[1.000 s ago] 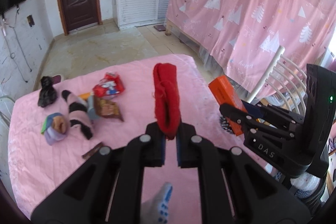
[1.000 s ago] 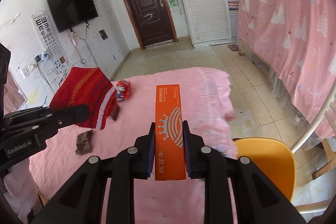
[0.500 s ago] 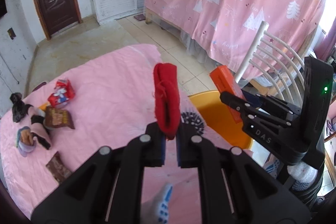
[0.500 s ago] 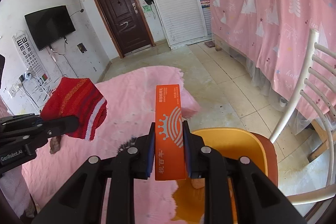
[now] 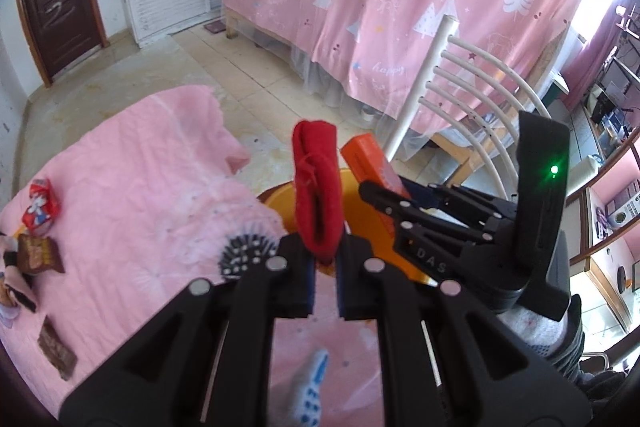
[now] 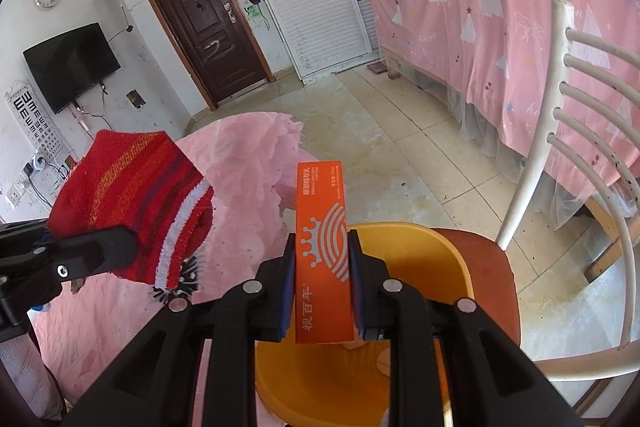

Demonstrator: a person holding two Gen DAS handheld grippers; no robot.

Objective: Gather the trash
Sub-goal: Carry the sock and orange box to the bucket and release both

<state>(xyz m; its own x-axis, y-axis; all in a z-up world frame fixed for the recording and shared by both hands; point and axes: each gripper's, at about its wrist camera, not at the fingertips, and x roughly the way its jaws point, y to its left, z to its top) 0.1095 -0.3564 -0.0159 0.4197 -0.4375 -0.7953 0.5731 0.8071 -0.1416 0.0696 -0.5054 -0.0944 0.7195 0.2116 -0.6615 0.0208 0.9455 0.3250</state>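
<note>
My left gripper [image 5: 325, 267] is shut on a red knitted sock [image 5: 318, 187] and holds it upright above the near edge of a yellow bin [image 5: 360, 223]. My right gripper [image 6: 322, 259] is shut on a flat orange box [image 6: 323, 247] and holds it over the same yellow bin [image 6: 416, 307], which sits on a chair seat. The sock [image 6: 132, 207] and left gripper show at the left of the right wrist view. The orange box [image 5: 370, 163] and right gripper [image 5: 376, 187] show just right of the sock in the left wrist view.
A pink-covered table [image 5: 140, 187] carries a red wrapper [image 5: 40, 205], brown wrappers [image 5: 38, 253] and a black spiky brush [image 5: 244, 251] by its edge. A white chair back [image 6: 568, 147] rises at the right. A pink curtain [image 6: 500, 7] hangs behind.
Both grippers have swung right, away from the table top, carrying the sock and the orange box. They now hang over the yellow bin on the chair.
</note>
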